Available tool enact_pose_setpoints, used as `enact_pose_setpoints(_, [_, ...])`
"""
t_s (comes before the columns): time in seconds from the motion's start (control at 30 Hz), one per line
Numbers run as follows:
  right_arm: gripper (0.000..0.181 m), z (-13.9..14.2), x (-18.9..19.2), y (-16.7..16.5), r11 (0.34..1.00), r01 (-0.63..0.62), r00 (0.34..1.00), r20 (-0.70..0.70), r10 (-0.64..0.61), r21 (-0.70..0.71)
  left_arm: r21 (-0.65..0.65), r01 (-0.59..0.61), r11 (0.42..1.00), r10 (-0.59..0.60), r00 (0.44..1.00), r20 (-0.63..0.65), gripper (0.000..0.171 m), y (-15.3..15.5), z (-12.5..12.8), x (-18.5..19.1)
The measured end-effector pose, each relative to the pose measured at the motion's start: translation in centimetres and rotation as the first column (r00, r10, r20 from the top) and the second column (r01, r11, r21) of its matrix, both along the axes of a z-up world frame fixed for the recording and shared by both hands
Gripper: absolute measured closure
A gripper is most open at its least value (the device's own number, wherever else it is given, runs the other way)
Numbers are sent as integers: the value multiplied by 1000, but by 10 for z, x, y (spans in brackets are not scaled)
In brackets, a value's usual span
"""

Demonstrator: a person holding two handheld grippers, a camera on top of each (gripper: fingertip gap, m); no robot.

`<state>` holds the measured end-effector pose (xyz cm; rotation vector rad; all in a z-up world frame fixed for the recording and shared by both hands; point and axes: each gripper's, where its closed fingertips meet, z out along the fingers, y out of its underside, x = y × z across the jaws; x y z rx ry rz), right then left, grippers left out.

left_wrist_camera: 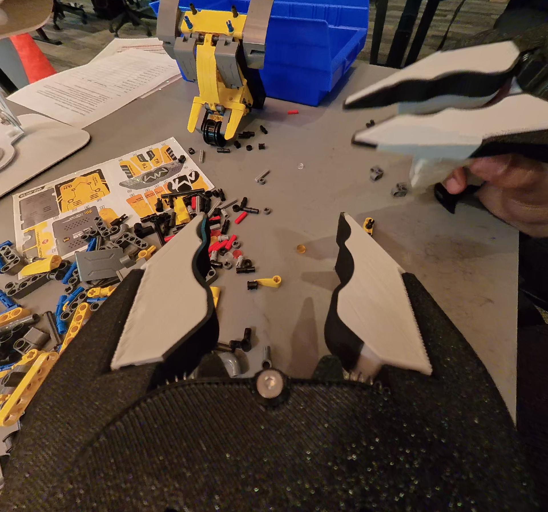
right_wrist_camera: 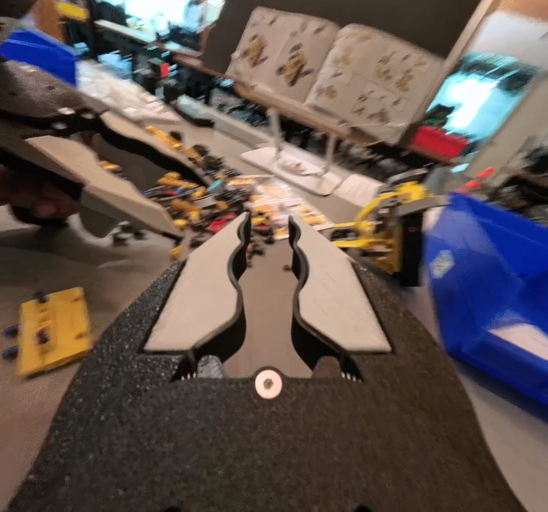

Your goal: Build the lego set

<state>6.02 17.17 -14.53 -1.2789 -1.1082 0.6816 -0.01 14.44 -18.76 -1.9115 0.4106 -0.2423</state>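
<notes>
My left gripper (left_wrist_camera: 274,216) is open and empty, low over the grey table (left_wrist_camera: 311,148). Its left finger (left_wrist_camera: 169,290) hangs over a pile of small loose building pieces (left_wrist_camera: 213,231); a yellow connector (left_wrist_camera: 268,282) lies between the fingers. My right gripper (right_wrist_camera: 268,216) is partly open and empty; it also shows at the right of the left wrist view (left_wrist_camera: 350,121), held by a hand (left_wrist_camera: 510,195). A yellow and grey built model (left_wrist_camera: 215,68) leans on a blue bin (left_wrist_camera: 311,53). The right wrist view is blurred and shows the left gripper (right_wrist_camera: 189,207) at left.
A sticker sheet (left_wrist_camera: 89,201) and printed papers (left_wrist_camera: 98,83) lie left of the model. A yellow plate assembly (right_wrist_camera: 53,329) lies at the near left in the right wrist view. An open instruction booklet (right_wrist_camera: 326,77) stands on a stand. The blue bin (right_wrist_camera: 489,290) is close on the right.
</notes>
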Motion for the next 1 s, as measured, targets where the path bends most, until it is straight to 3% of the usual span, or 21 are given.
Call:
enact_pose_setpoints(0.1, [171, 32, 42, 22, 959, 235, 965, -160, -210, 161, 5, 5, 1000, -5, 1000, 8, 87, -1, 1, 1])
enact_pose_setpoints(0.17, [181, 46, 81, 37, 881, 394, 910, -246, -334, 262, 6, 7, 1000, -7, 1000, 8, 88, -1, 1, 1])
enact_pose_setpoints(0.23, [181, 50, 119, 60, 777, 548, 832, -296, -470, 308, 1, 6, 1000, -6, 1000, 3, 89, 0, 0, 1])
enact_pose_setpoints(0.27, [181, 42, 127, 72, 771, 565, 824, -250, -508, 294, 0, 5, 1000, -5, 1000, -2, 89, 0, -1, 1])
enact_pose_setpoints(0.37, [163, 3, 111, 83, 880, 432, 898, -3, -440, 198, -11, 5, 1000, -5, 1000, -9, 90, 1, -3, 1])
enact_pose_setpoints(0.47, [169, -4, 99, 75, 888, 377, 913, 56, -404, 265, -19, 5, 1000, -5, 1000, -4, 91, 2, -4, 0])
enact_pose_setpoints(0.53, [171, -25, 91, 64, 923, 276, 920, 205, -335, 270, -17, 4, 1000, -3, 1000, 8, 92, 2, -3, 0])
enact_pose_setpoints(0.6, [163, -52, 91, 55, 962, 205, 891, 373, -260, 181, -14, 4, 1000, -4, 1000, 15, 92, 2, -2, -1])
enact_pose_setpoints(0.73, [165, -60, 91, 47, 982, 183, 899, 397, -185, 44, -13, 10, 1000, -10, 1000, -11, 92, 1, -3, 2])
enact_pose_setpoints(0.8, [156, -68, 87, 40, 983, 168, 899, 420, -124, -70, -10, 11, 1000, -11, 1000, -27, 91, 1, -4, 3])
enact_pose_setpoints(0.9, [146, -82, 86, 38, 959, 185, 885, 461, -68, -214, -4, 5, 1000, -5, 1000, -25, 89, 0, -3, 2])
enact_pose_setpoints(1.0, [146, -89, 87, 38, 943, 196, 876, 481, -45, -270, -4, 1, 1000, -1, 1000, -6, 88, 0, -2, 1])
